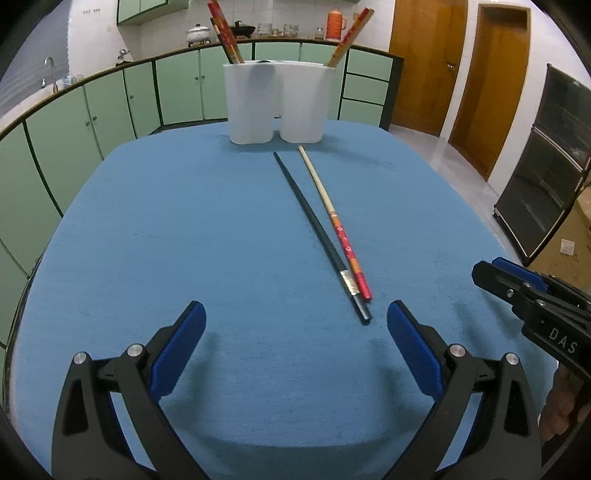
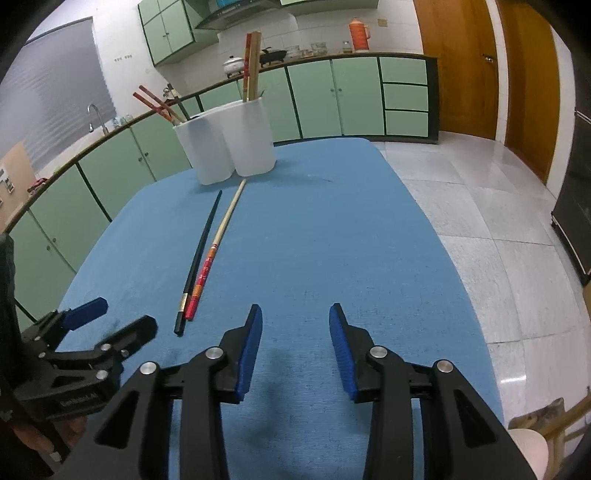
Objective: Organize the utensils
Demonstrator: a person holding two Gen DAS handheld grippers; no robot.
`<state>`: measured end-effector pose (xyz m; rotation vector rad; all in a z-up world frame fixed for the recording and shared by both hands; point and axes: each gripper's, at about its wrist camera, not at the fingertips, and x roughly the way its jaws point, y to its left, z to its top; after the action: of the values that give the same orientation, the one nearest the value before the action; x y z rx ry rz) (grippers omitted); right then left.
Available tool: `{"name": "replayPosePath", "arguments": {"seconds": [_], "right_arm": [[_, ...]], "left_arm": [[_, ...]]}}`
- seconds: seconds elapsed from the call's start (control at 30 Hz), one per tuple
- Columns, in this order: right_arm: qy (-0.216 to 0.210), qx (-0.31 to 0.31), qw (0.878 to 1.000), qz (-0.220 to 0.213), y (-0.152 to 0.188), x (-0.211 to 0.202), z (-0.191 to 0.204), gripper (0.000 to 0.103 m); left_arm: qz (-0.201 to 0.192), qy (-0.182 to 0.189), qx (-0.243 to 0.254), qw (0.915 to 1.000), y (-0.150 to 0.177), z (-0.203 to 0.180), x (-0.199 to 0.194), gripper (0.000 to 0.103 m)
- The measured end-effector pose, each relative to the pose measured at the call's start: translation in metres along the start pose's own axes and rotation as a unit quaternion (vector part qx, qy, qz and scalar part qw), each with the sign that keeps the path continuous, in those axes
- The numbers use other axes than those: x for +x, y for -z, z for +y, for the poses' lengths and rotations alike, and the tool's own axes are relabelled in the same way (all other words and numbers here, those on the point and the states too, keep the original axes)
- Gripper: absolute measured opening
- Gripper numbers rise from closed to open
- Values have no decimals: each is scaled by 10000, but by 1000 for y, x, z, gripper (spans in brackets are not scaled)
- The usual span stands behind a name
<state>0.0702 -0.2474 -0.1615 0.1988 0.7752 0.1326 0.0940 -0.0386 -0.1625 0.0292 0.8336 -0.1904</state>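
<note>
A blue, finely ribbed cloth covers the bench [image 1: 166, 240], its weave showing as faint parallel lines. On it lie two chopsticks side by side, touching near their thick ends and drawing slightly apart toward the tips. The black chopstick [image 1: 317, 232] is slim, matte and tapered, with a pale band close to its butt; the other, the red chopstick [image 1: 334, 221], has a glossy red-and-orange patterned handle that gives way to bare cream wood. Both run lengthwise away from the cameras, thick ends nearest the tools and thin tips pointing at the holder [image 1: 277, 103], stopping just short of its base.

The holder is translucent white plastic, two rounded cups joined together, standing upright at the far edge of the bench. More chopsticks [image 1: 227, 33] lean out of each cup (red ones in one, a paler wood-and-red pair in the other).

The left tool [image 1: 295, 354] hovers over the near cloth with its blue-padded fingers spread wide, holding nothing. The right tool [image 2: 295, 347] is likewise parted and empty, just right of the chopsticks' thick ends.
</note>
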Motion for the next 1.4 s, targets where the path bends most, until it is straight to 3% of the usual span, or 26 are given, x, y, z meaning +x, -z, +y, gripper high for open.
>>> {"name": "replayPosePath", "arguments": {"seconds": [0.13, 0.4, 0.67, 0.77, 1.0, 1.17, 1.27, 1.4], "right_arm": [[-22, 11, 10000, -40, -1, -2, -1, 37], [-27, 90, 9999, -80, 0, -4, -7, 37], [-168, -44, 9998, -34, 4, -3, 6, 37], [-205, -167, 9997, 10, 5, 0, 15, 37], [-107, -161, 9998, -39, 2, -3, 14, 37], [-33, -89, 9999, -49, 2, -4, 9, 37], [-30, -95, 9999, -47, 3, -4, 9, 37], [-47, -92, 9999, -40, 3, -3, 9, 37]], "left_arm": [[158, 20, 12, 9999, -1, -5, 8, 81], [294, -69, -7, 9995, 0, -7, 19, 75], [247, -338, -353, 9985, -3, 25, 12, 70], [271, -337, -434, 9981, -2, 32, 13, 58], [183, 29, -343, 9992, -2, 15, 3, 61], [250, 19, -136, 9996, -1, 1, 11, 60], [264, -45, -114, 9996, 0, -2, 17, 53], [222, 28, -35, 9997, 0, -4, 15, 26]]}}
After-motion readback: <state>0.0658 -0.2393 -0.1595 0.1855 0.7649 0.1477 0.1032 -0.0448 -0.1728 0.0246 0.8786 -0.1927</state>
